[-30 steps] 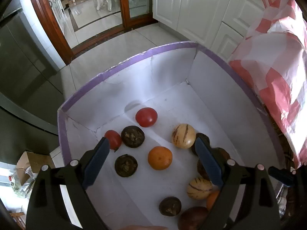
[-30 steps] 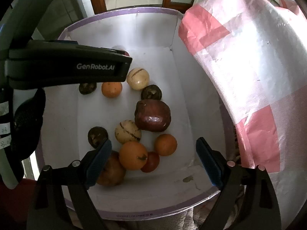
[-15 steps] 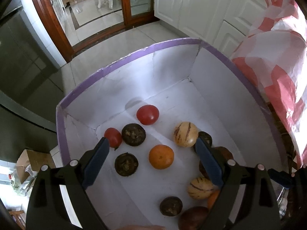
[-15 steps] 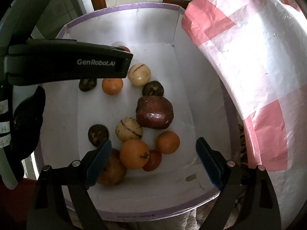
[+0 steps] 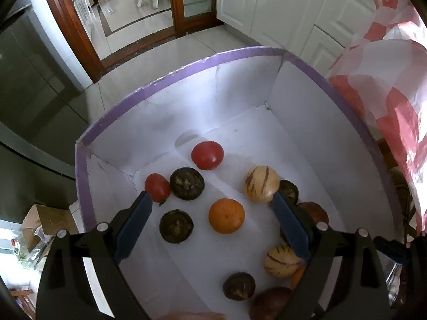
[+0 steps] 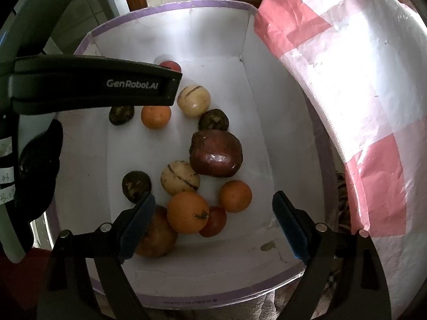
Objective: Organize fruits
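A white box with a purple rim (image 5: 240, 53) (image 6: 170, 6) holds several fruits. In the left wrist view I see a red tomato (image 5: 207, 155), a smaller tomato (image 5: 157, 187), an orange (image 5: 226, 215), striped pale melons (image 5: 261, 184) and dark round fruits (image 5: 187, 183). My left gripper (image 5: 210, 212) is open and empty above the orange. In the right wrist view a large dark red fruit (image 6: 216, 152), oranges (image 6: 187, 212) and a striped melon (image 6: 180, 178) lie close together. My right gripper (image 6: 213, 213) is open and empty above them. The left gripper's body (image 6: 93, 85) hides part of the box.
A pink-and-white checked cloth (image 6: 347, 93) (image 5: 387, 93) hangs right beside the box. White cabinets (image 5: 280, 8) and a wooden door frame (image 5: 74, 32) stand behind, on a tiled floor. A cardboard carton (image 5: 34, 221) lies at the lower left.
Both grippers have drawn back a little from the box, so the fruits sit slightly lower and farther in view. Both stay open. No fruit has moved.
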